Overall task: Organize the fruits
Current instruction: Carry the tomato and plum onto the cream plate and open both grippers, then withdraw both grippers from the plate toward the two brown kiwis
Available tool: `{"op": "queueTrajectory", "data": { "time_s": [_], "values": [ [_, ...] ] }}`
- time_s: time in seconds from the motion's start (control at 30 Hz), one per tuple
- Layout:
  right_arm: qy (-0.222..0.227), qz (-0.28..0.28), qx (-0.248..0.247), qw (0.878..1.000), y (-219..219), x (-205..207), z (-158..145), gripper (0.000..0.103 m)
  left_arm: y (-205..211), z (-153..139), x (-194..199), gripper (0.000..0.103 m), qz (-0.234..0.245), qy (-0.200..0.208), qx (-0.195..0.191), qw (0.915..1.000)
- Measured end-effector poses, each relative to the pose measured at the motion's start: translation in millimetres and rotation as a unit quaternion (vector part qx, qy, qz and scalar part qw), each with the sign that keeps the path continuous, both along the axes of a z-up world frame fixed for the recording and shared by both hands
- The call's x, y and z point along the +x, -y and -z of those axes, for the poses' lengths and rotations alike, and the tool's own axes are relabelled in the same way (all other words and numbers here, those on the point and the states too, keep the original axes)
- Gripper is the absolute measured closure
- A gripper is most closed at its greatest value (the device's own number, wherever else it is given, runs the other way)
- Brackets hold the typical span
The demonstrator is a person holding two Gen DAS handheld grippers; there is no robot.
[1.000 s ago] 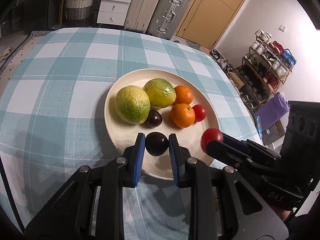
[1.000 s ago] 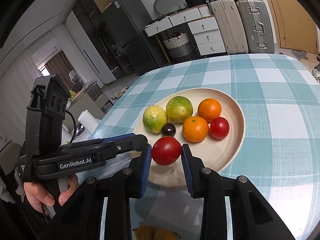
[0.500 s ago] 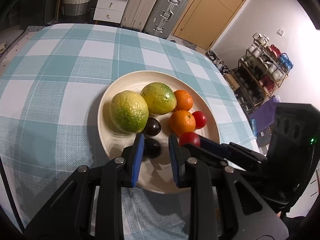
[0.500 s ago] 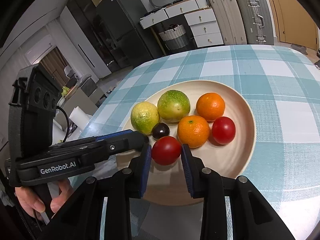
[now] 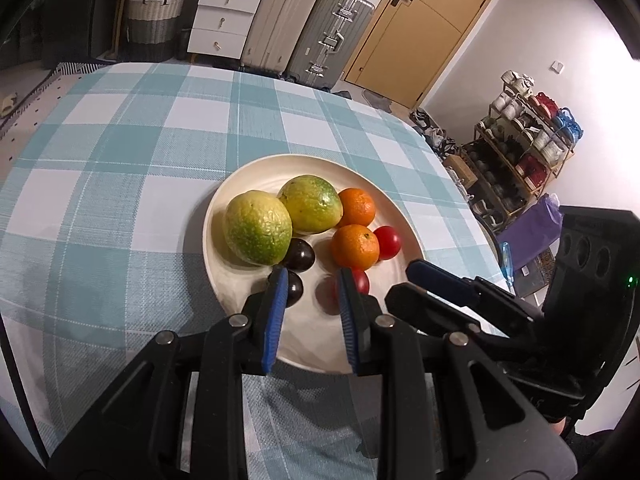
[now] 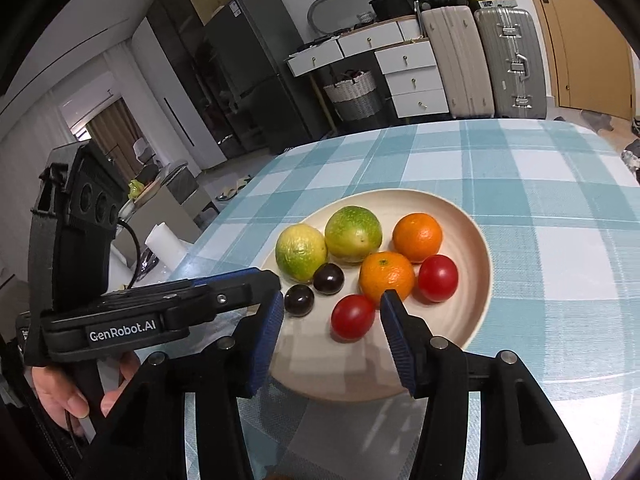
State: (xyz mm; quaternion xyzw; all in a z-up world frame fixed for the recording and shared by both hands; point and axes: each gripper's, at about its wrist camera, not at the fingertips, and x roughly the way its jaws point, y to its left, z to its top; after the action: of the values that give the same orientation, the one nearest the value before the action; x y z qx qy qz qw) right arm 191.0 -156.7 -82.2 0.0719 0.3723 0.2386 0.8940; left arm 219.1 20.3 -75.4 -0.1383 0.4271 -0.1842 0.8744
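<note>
A cream plate on the checked tablecloth holds two green-yellow fruits, two oranges, two red tomatoes and two dark plums. My left gripper is open over the plate's near edge, with a dark plum lying beside its left finger. My right gripper is open, with a red tomato lying on the plate between its fingers. The other plum and tomato lie further in.
The table edge falls off to the right, with a shoe rack beyond. Suitcases, white drawers and a basket stand behind the table. The left gripper's body reaches in beside the right one.
Both grippers have opened and let go: the dark plum and the red tomato now lie on the plate. Both grippers had moved forward over the plate before releasing.
</note>
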Motion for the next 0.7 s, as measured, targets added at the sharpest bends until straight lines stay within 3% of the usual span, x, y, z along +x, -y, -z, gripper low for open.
{"op": "queueTrajectory", "data": {
  "time_s": [0.4,0.5,0.57,0.63,0.7],
  "values": [
    [0.017,0.014,0.0,1.0,8,-21,-14,0.05,6,-16,-31,0.08,-0.003,0.019,0.026,0.9995],
    [0.03,0.017,-0.004,0.999,10,-31,-21,0.04,7,-19,-41,0.079,-0.004,0.023,0.031,0.9992],
    [0.043,0.022,-0.005,0.999,12,-39,-25,0.029,8,-22,-49,0.074,-0.007,0.027,0.037,0.999],
    [0.053,0.023,-0.003,0.998,14,-48,-30,0.029,9,-25,-56,0.063,-0.008,0.032,0.038,0.9987],
    [0.057,0.022,-0.003,0.998,16,-54,-34,0.028,10,-27,-63,0.06,-0.01,0.038,0.041,0.9984]
  ]
}}
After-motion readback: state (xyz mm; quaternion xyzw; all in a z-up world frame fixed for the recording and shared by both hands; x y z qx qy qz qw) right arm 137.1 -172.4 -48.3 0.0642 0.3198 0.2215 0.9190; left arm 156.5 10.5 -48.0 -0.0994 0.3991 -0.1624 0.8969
